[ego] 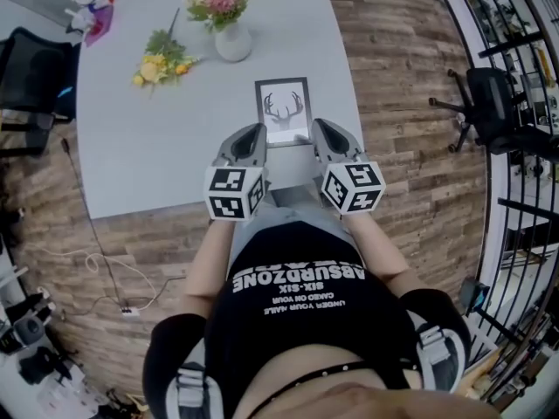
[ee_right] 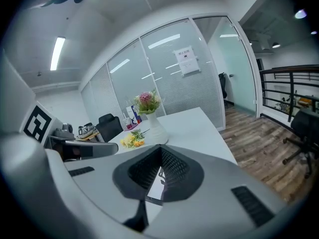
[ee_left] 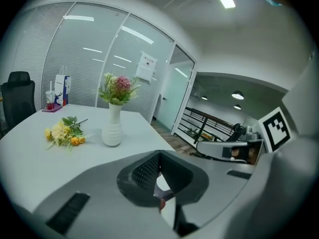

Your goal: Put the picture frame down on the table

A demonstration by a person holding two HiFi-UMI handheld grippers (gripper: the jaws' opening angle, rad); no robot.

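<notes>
The picture frame (ego: 282, 110), black-edged with a deer-antler print, lies flat over the near right part of the grey table (ego: 148, 155). I cannot tell whether it rests on the tabletop. My left gripper (ego: 255, 135) is shut on its near left corner and my right gripper (ego: 320, 131) on its near right corner. In the left gripper view a thin pale piece of the frame (ee_left: 162, 182) shows between the closed jaws. The right gripper view shows the frame's edge and print (ee_right: 155, 185) pinched between its jaws.
A white vase of pink flowers (ego: 232, 40) and a loose yellow bouquet (ego: 162, 62) sit at the table's far side, with a gift bag (ego: 92, 16) at the far left corner. Black office chairs stand left (ego: 31, 72) and right (ego: 489, 94). Cables (ego: 113, 278) lie on the wooden floor.
</notes>
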